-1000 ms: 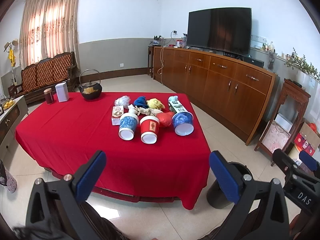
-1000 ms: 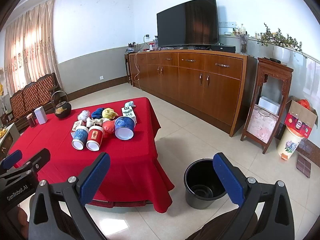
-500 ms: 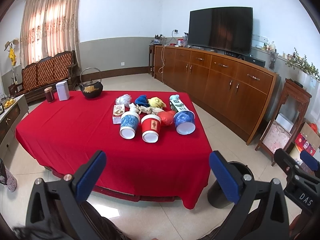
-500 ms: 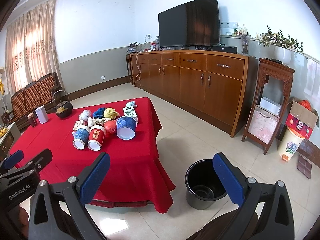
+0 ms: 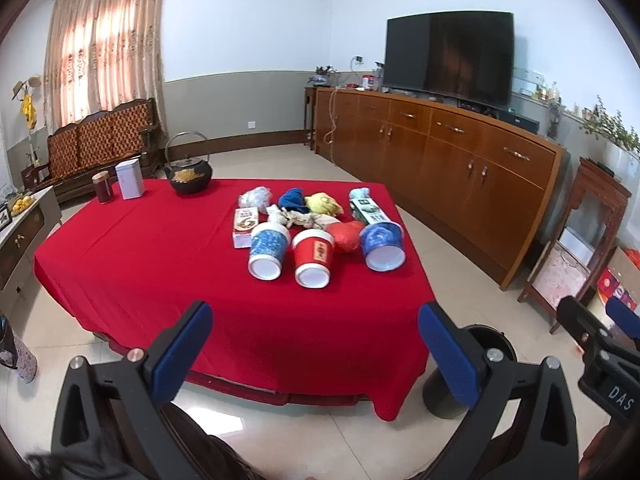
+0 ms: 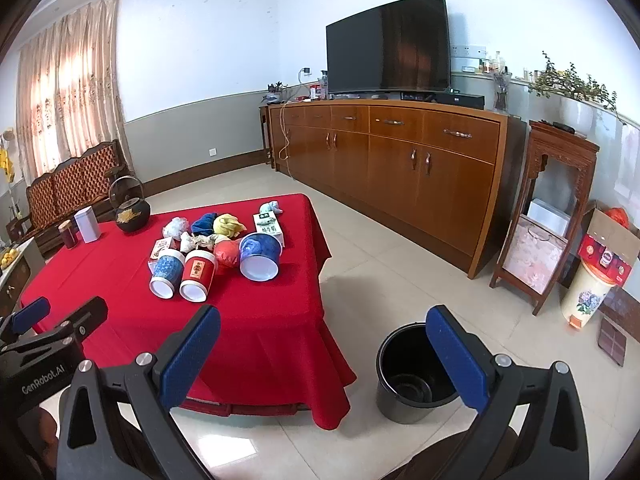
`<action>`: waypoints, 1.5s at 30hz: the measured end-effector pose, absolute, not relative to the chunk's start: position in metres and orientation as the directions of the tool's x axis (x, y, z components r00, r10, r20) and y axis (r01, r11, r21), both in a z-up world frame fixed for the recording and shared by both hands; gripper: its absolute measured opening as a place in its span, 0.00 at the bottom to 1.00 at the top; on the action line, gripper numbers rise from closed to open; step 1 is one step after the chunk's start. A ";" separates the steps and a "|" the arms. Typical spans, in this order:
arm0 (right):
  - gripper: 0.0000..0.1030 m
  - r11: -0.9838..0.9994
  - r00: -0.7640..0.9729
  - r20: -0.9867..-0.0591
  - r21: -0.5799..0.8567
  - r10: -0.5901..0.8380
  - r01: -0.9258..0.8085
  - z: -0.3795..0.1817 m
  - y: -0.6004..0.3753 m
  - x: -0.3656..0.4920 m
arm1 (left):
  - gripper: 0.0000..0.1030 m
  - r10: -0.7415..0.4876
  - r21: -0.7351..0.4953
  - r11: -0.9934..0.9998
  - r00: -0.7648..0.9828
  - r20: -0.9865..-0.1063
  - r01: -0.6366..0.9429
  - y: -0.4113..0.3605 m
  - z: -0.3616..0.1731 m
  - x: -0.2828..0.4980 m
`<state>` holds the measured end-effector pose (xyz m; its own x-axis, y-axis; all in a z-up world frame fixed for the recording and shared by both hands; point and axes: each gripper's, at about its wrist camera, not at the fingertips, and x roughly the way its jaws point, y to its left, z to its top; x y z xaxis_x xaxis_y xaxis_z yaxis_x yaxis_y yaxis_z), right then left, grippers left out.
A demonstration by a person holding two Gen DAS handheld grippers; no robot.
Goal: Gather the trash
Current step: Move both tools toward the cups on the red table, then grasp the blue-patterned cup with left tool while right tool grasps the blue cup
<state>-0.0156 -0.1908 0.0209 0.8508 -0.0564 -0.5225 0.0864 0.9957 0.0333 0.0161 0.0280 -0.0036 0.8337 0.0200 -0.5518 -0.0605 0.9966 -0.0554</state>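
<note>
- Left two-finger gripper with blue pads (image 5: 316, 346): spread wide, nothing held, hung short of the near edge of the low table draped in red cloth (image 5: 152, 264).
- Right two-finger gripper with blue pads (image 6: 323, 354): likewise spread wide and empty, poised above the tiled floor between table and round black plastic bucket (image 6: 414, 376).
- Bucket: upright on the floor just beside the table's near right corner, mouth up.
- Trash clustered on the table's far right part, well apart from both grippers: blue patterned paper cup (image 5: 267, 254), red paper cup (image 5: 313, 264) and wider blue paper bowl (image 5: 382, 248), all tipped over with white bases toward the cameras.
- Behind them: crumpled red bag (image 5: 347, 235), small white carton (image 5: 244, 226), green-and-white box (image 5: 367, 211), and wads in white, blue and yellow.
- Far left of the table: black iron kettle (image 5: 189, 175), white tin (image 5: 129, 179) and dark jar (image 5: 102, 187).
</note>
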 end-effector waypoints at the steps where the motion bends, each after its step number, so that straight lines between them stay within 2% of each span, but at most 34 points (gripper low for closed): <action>1: 1.00 0.996 0.850 -0.523 0.034 -0.053 0.083 0.021 -0.190 -0.013 | 1.00 0.027 -0.057 0.996 0.834 -0.551 -0.070 0.031 -0.004 0.018; 20: 1.00 0.999 0.833 -0.552 0.037 0.029 -0.010 -0.001 -0.153 0.074 | 1.00 0.130 -0.048 0.980 0.808 -0.575 -0.192 0.079 -0.021 0.081; 45: 1.00 0.997 0.777 -0.626 0.023 0.067 -0.068 -0.065 -0.128 0.234 | 1.00 0.123 -0.009 0.985 0.730 -0.672 -0.174 0.104 -0.079 0.193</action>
